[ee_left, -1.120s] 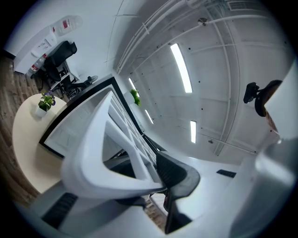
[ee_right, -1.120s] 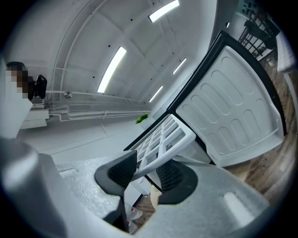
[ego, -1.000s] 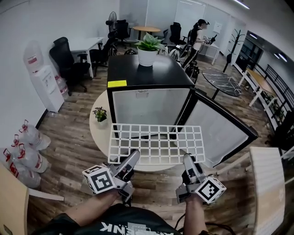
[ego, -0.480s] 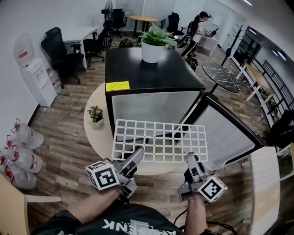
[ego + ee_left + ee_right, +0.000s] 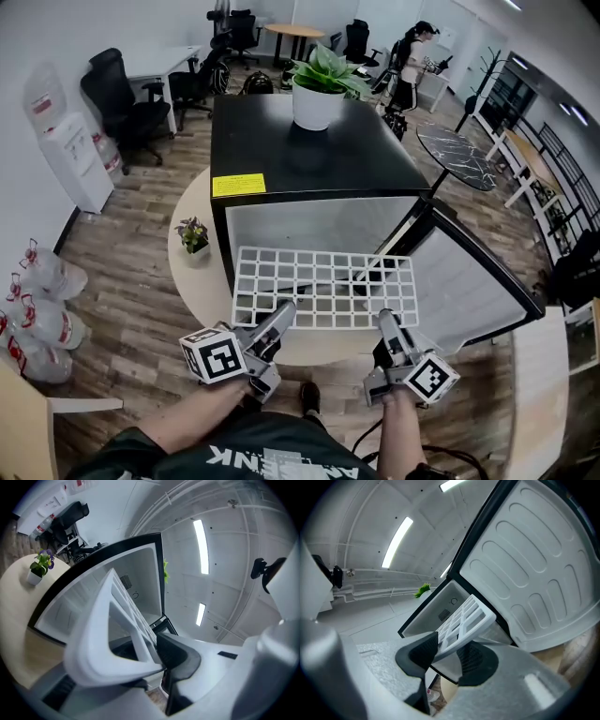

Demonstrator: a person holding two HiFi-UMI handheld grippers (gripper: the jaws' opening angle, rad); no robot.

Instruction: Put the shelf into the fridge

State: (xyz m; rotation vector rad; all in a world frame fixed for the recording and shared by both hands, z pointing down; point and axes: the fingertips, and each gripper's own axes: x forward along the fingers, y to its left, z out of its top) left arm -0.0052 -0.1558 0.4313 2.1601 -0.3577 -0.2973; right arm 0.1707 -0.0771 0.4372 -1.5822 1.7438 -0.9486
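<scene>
upside-down letters, perhaps "NK", on dark shirt (image 5: 246, 457), yellow label (image 5: 238, 185) on fridge (image 5: 309, 155) unreadable

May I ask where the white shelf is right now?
Head view, centre: the white shelf hangs before the open fridge, near edge gripped by the right claw and the left claw, whose jaws just closed further.

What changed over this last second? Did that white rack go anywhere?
The left gripper and right gripper carried the white grid shelf forward, so its far edge is now at the open front of the fridge. The left gripper's jaws have just been closing tighter on the shelf between them. The right gripper keeps its grip. The fridge door stays open, with the potted plant still on top.
</scene>
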